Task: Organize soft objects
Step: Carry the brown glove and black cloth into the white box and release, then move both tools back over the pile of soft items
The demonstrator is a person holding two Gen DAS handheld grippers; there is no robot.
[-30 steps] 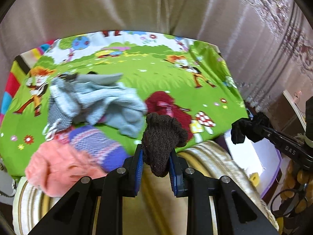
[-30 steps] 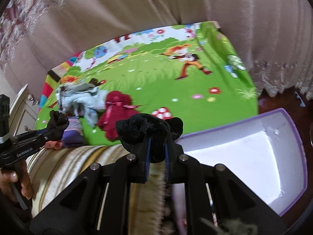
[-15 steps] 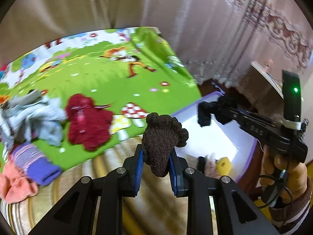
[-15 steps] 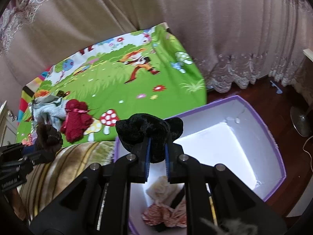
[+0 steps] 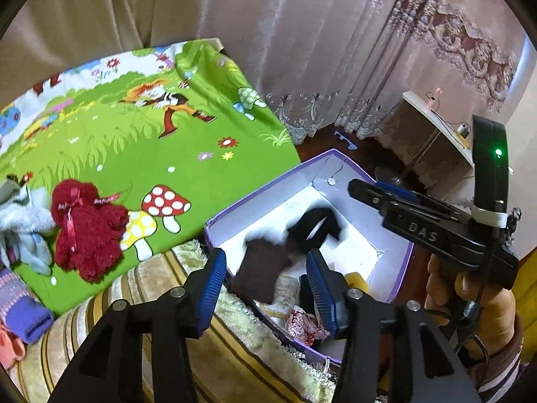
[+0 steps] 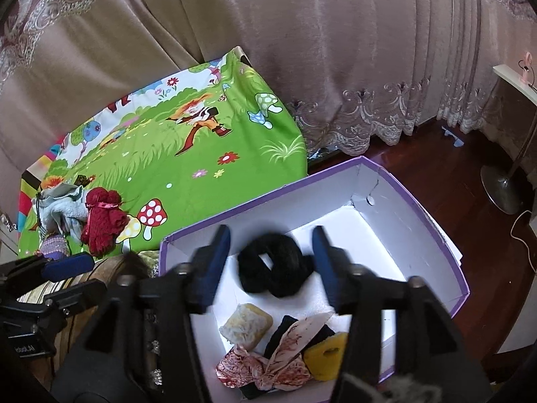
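Note:
Both grippers hang open over a purple box (image 6: 419, 194) with a white inside. My left gripper (image 5: 266, 280) is open; a blurred brown knit sock (image 5: 261, 268) drops from it above the box (image 5: 261, 194). My right gripper (image 6: 272, 262) is open; a black fluffy scrunchie (image 6: 273, 268) falls or lies in the box below it, and shows in the left wrist view (image 5: 317, 225). A dark red knit item (image 5: 85, 231) and grey-blue socks (image 5: 20, 221) lie on the green cartoon sheet (image 5: 134, 141).
The box holds a cream sponge (image 6: 246, 325), a yellow sponge (image 6: 327, 356), a patterned bow (image 6: 268, 362) and a black item. A striped beige cushion (image 5: 235, 352) borders the box. Curtains (image 6: 335, 50), a stand base (image 6: 503, 184) and a side cabinet (image 5: 423, 141) stand behind.
Both grippers swung right from the sheet to over the box and opened. The brown sock and the black scrunchie have left the jaws and drop into the box.

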